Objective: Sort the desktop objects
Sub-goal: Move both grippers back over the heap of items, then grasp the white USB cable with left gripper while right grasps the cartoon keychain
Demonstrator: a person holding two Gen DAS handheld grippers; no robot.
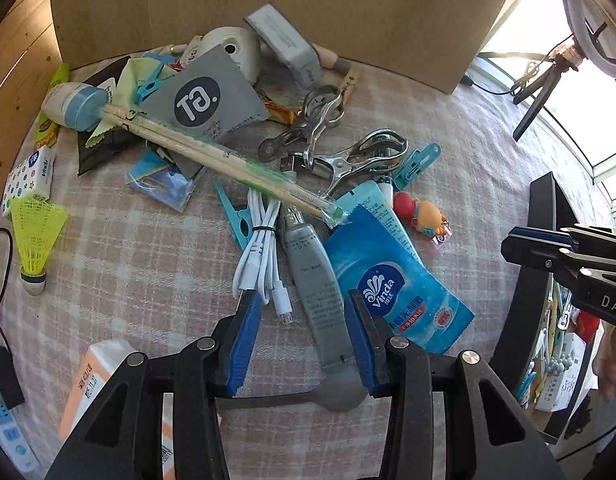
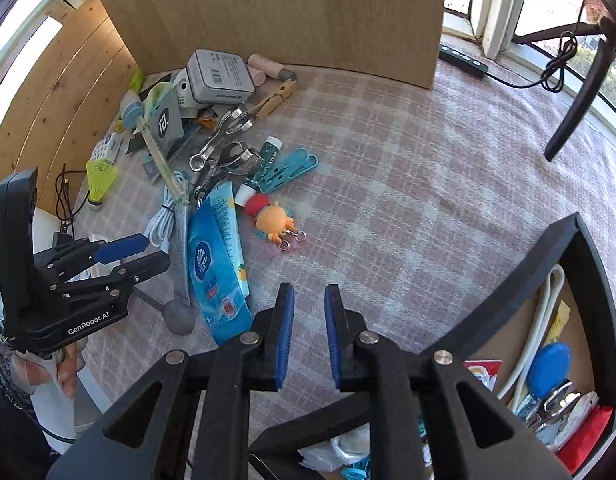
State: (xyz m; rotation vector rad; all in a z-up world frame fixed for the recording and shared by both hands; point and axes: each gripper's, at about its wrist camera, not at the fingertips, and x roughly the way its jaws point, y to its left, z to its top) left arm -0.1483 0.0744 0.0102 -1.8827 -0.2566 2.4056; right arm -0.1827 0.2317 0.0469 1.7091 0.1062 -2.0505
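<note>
Bare checked cloth right, clutter pile left (cardboard wall behind)

Each gripper has two black plastic fingers with flat blue ribbed pads on the inner sides, and round silver screws sit at the joints of the black linkage arms, which have triangular cut-outs. The left gripper carries white letters "GenRobot.AI" on the side of its black body, seen in the right wrist view, and a tall black housing rises behind it. The right gripper shows the white letters "DAS" on its black body in the left wrist view.
</note>
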